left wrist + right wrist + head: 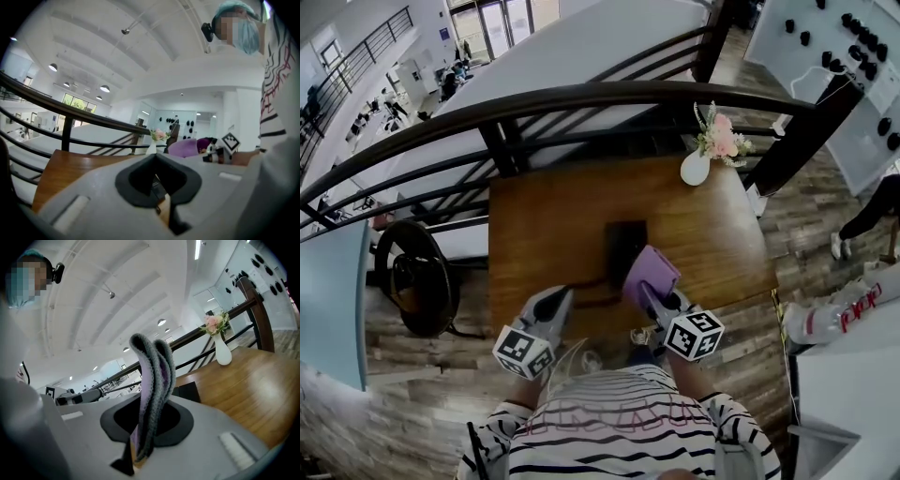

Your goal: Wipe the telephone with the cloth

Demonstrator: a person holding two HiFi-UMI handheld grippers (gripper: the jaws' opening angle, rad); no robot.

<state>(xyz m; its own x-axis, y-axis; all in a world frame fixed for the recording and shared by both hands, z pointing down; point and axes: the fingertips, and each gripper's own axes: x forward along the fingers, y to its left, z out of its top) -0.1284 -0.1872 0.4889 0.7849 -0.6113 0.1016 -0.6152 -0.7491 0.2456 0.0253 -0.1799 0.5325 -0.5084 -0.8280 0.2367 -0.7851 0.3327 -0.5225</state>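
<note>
The right gripper [649,293] was clamped on a folded purple cloth [652,272], which stood up from between its jaws and touched the near right edge of the black telephone [624,244]. The telephone sat in the middle of the wooden table [539,220]. The left gripper [559,302] lay just left of the telephone over the table's near edge, jaws pressed together, with nothing visibly between them.

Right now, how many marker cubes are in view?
2. One cube rides the left gripper at the near edge of the wooden table; the other cube rides the right gripper, which grips the purple cloth. None seems hidden.
</note>
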